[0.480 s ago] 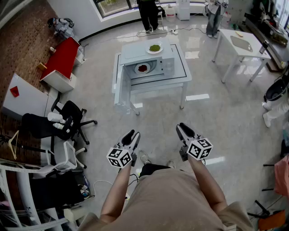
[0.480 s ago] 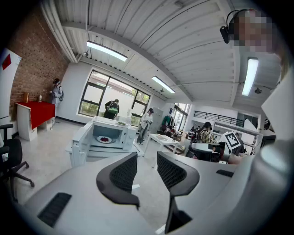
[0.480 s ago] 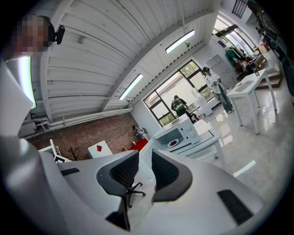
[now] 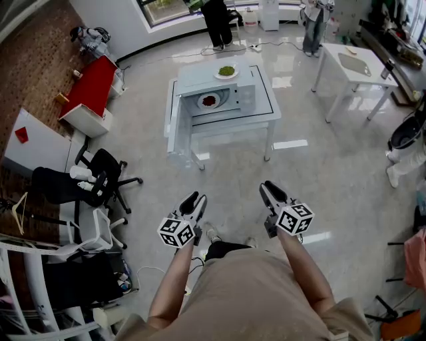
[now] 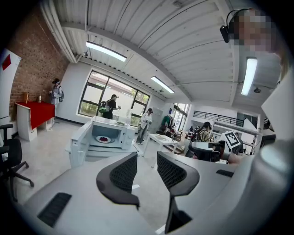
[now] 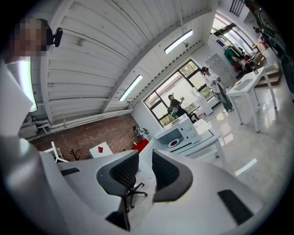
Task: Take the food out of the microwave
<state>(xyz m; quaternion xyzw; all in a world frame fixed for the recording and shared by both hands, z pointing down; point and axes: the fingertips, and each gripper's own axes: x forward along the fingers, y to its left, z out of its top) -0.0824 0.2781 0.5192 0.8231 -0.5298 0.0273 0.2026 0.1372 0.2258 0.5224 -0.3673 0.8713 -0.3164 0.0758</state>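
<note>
Left gripper: the left gripper (image 4: 193, 198) is hanging low in front of the person, holding its jaws spread with only air between them.
Right gripper: the right gripper (image 4: 271, 190) is hovering just beside it, its jaws also standing apart and pinching nothing.
Marker cubes: black-and-white square patterns are showing on the cube of each gripper.
Food: a plate of red food (image 4: 210, 101) is sitting inside the microwave (image 4: 247, 93), well apart from both grippers.
Microwave door: the door (image 4: 174, 120) is standing swung open along the counter's left edge.
Counter: the white counter (image 4: 267, 106) is carrying the microwave across its middle, closer to the left edge.
On top: a plate of green food (image 4: 227, 70) is resting on the microwave's roof, toward the counter's far edge.
Room: a glossy pale floor (image 4: 319, 166) is reflecting the light, a brick wall (image 4: 33, 73) is running along the left, and windows (image 4: 166, 8) are lining the far side.
Around: a black office chair (image 4: 106, 170) and a red cabinet (image 4: 90, 86) are standing at the left, a second white table (image 4: 356, 66) at the right.
People: a person in black (image 4: 218, 23) is standing beyond the counter's far edge.
</note>
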